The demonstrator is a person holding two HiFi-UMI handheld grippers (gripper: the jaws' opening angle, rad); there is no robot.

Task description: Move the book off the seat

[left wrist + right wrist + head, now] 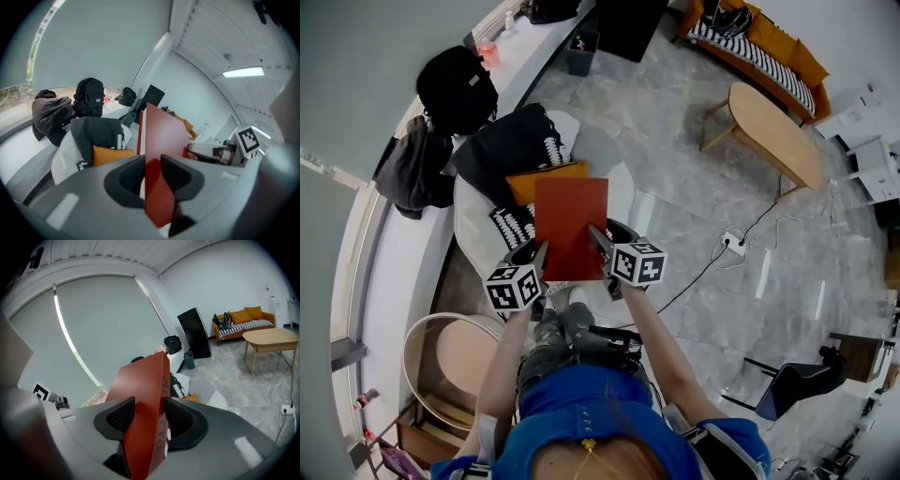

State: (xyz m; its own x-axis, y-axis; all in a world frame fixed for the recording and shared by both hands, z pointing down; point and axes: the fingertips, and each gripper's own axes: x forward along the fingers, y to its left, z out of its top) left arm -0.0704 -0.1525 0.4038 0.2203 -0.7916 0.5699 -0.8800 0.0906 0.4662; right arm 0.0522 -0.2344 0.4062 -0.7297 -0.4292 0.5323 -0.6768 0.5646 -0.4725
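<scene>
A red book (570,228) hangs in the air above the white seat (476,228), held flat by both grippers at its near corners. My left gripper (538,258) is shut on the book's left edge; in the left gripper view the red cover (161,154) runs between the jaws. My right gripper (602,243) is shut on the right edge, and the right gripper view shows the book's spine (149,401) clamped between its pads. Below the book, an orange cushion (546,180) and a dark garment (504,142) lie on the seat.
A black backpack (456,86) and a dark jacket (411,169) rest on the window ledge at left. A round wooden side table (448,361) stands near left. Farther off are a wooden coffee table (776,131), an orange sofa (764,47), and a floor cable with a socket (733,242).
</scene>
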